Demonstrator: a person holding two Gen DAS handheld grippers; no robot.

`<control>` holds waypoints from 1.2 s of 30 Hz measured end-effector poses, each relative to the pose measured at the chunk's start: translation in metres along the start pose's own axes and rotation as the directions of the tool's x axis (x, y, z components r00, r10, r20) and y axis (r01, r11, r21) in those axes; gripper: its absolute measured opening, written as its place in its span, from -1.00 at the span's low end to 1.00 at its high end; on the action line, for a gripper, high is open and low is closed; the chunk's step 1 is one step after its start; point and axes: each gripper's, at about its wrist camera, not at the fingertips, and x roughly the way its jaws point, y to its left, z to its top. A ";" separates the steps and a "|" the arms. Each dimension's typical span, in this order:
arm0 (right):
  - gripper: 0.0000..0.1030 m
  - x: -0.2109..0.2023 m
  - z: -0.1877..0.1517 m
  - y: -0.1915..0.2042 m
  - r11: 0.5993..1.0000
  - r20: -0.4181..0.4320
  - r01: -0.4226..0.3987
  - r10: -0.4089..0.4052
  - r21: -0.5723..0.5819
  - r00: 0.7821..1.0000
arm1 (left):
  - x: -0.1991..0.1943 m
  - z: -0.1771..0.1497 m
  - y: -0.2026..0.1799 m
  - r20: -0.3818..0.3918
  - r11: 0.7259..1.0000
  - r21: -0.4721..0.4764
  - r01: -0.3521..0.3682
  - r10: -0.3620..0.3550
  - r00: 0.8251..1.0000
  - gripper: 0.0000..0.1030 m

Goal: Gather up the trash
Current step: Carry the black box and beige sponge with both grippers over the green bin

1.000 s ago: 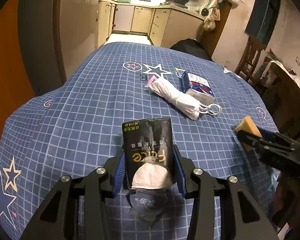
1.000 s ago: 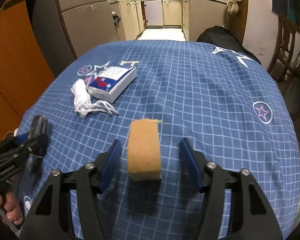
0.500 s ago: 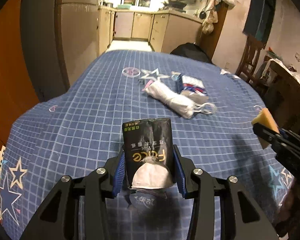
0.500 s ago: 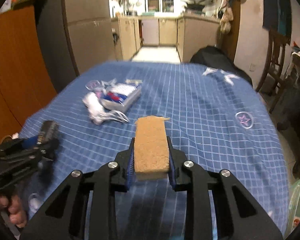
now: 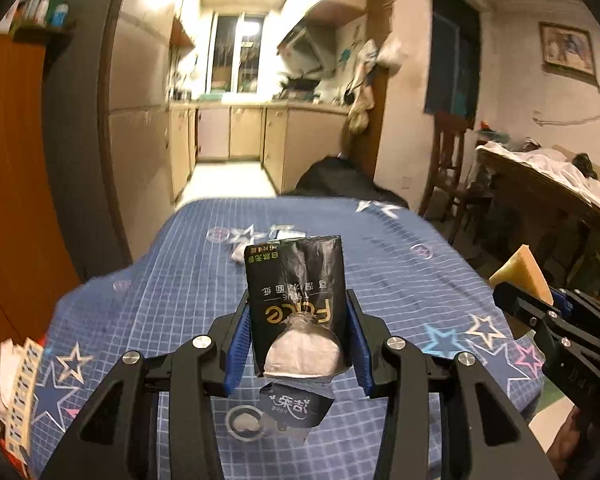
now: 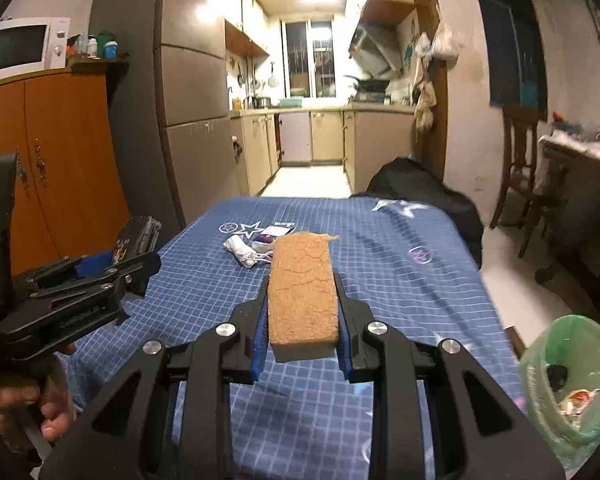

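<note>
My left gripper (image 5: 296, 332) pinches a black plastic tissue pack (image 5: 296, 300) with gold lettering, lifted above the blue checked, star-printed tabletop (image 5: 180, 280). Farther back on the cloth I see a rolled white plastic bag (image 6: 242, 252) beside a blue-and-white packet (image 6: 270, 236). My right gripper (image 6: 302, 320) has just been closing and now clamps a tan rectangular sponge (image 6: 302, 292), held clear of the tabletop. At the far right, below the table edge, stands a green-lined trash bin (image 6: 568, 380) holding scraps.
</note>
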 end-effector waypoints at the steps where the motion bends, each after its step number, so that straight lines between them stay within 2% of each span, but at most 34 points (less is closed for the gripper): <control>1: -0.50 -0.005 0.001 -0.001 1.000 0.008 0.006 -0.006 -0.003 1.000 | -0.006 0.001 -0.003 0.010 1.000 0.003 0.008 -0.008 1.000 -0.14; 7: -0.50 -0.039 0.003 -0.014 0.999 0.048 0.036 -0.037 0.007 0.998 | -0.039 0.006 -0.035 0.085 0.998 0.058 0.015 -0.020 0.996 -0.14; 14: -0.50 -0.062 -0.001 -0.040 0.996 0.049 0.082 -0.084 0.041 0.995 | -0.047 0.005 -0.074 0.062 0.994 0.084 0.073 -0.079 0.995 -0.14; 20: -0.50 -0.070 -0.001 -0.074 0.987 0.028 0.140 -0.142 0.077 0.989 | -0.044 0.003 -0.121 0.036 0.981 0.127 0.144 -0.149 0.988 -0.14; 26: -0.50 -0.079 0.001 -0.116 0.974 -0.016 0.206 -0.205 0.096 0.979 | -0.032 0.005 -0.180 -0.004 0.960 0.161 0.229 -0.232 0.973 -0.14; 36: -0.50 -0.088 -0.007 -0.209 0.924 -0.117 0.357 -0.343 0.136 0.932 | 0.027 0.025 -0.296 -0.095 0.908 0.209 0.364 -0.352 0.931 -0.14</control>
